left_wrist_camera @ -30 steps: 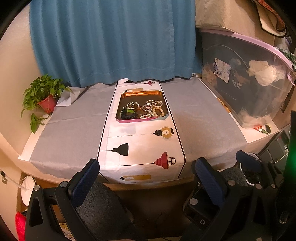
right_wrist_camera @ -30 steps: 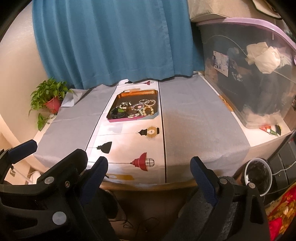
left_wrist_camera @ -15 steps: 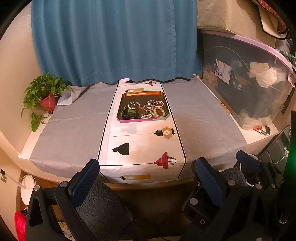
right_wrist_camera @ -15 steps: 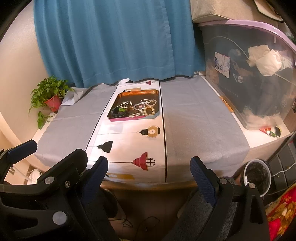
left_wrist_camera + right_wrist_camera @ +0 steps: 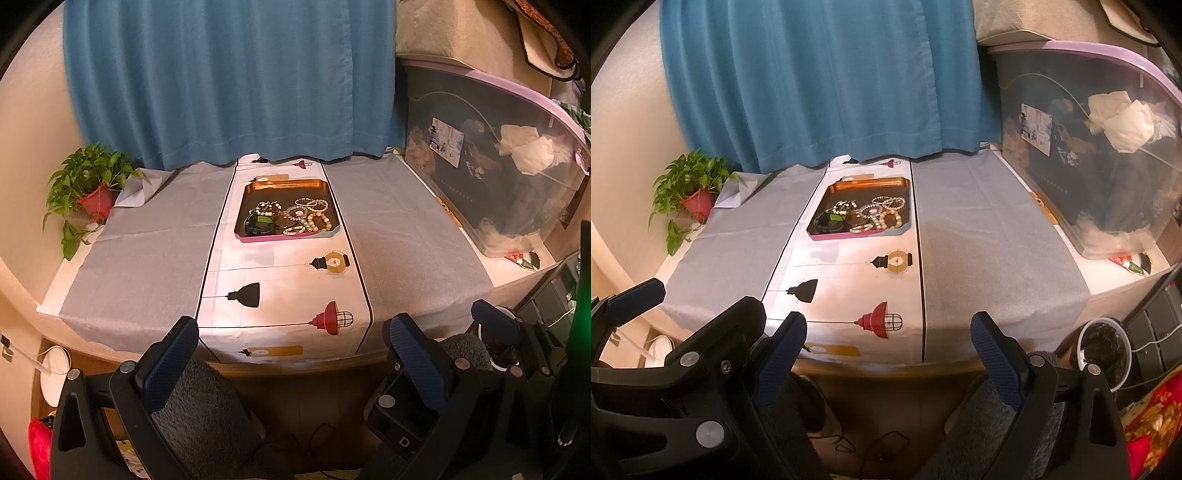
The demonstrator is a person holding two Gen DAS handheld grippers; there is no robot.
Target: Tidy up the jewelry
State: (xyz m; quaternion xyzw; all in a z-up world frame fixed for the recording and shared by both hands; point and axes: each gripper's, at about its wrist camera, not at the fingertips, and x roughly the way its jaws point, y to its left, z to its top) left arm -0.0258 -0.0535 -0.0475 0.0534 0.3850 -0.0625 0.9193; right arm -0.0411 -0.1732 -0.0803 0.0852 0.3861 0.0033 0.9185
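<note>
A lone "D", perhaps, shows on the black device; nothing else reads.

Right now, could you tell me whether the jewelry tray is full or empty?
Partly full: bracelets cluster in the near half of the tray; its far half shows bare bottom.

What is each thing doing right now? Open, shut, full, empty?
Left tool: open, holding nothing.
Right tool: open, holding nothing.
Tray: flat on the table runner, bracelets piled inside.
Storage bin: lid on, stuff inside.
Curtain: drawn shut.
</note>
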